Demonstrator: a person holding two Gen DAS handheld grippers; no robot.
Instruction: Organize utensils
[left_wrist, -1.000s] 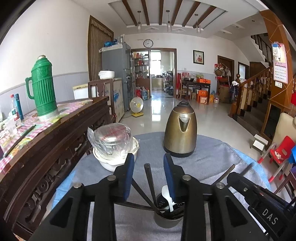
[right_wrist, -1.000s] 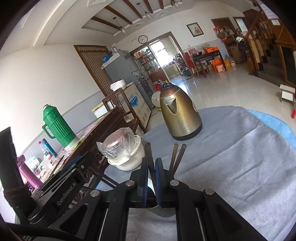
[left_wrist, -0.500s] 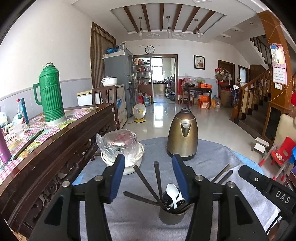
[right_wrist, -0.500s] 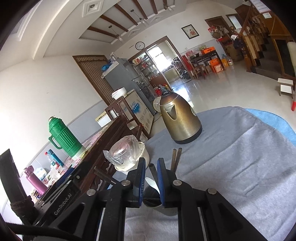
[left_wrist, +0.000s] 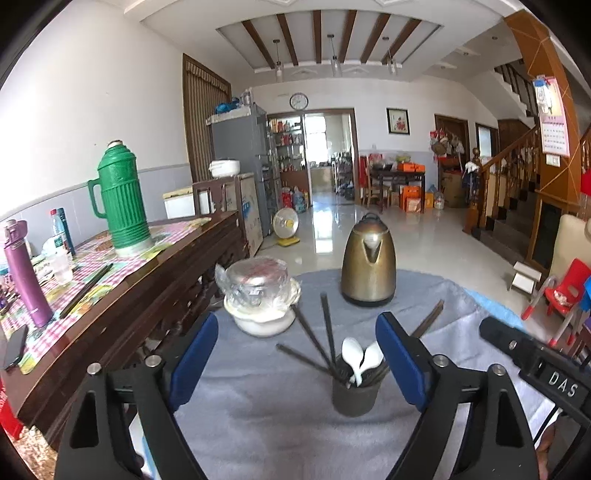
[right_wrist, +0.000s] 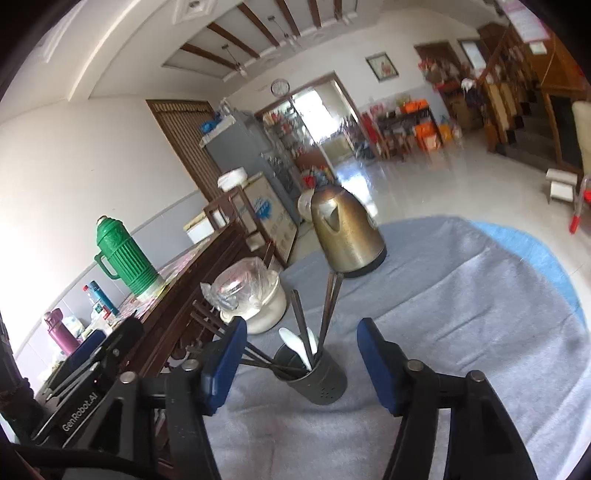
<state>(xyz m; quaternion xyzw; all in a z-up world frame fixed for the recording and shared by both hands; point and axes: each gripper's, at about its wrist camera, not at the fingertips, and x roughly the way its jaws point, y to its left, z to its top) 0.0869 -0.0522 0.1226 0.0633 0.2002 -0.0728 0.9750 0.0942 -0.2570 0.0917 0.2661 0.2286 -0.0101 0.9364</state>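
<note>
So the big picture first: we had the grey cloth (left_wrist: 258, 417) spread over the table, and everything we mention sat relative to the dark utensil cup (left_wrist: 354, 393) in the middle of it. Behind the cup stood the brass kettle (left_wrist: 368, 266), and behind it to the left the white bowl (left_wrist: 263, 320) with its plastic-wrapped lid. What changed over the last second was us: both tools had been tight in over the cup, our right gripper (right_wrist: 297, 363) nearly pinched shut around a chopstick, and by this moment both had backed off and spread wide. Our left gripper (left_wrist: 295, 356) hung just in front of the cup, jaws wide and gripping nothing, and the right one likewise, wide and empty, with the cup sitting between its pads. The chopsticks (left_wrist: 327, 332) were fanned out of the cup, leaning back and left, a couple more leaning right, and the two white spoons (left_wrist: 354, 354) stood inside too. Our read was that the last utensil had been dropped in, so the tidy-up looked basically done, unless strays were hiding out of view.
</note>
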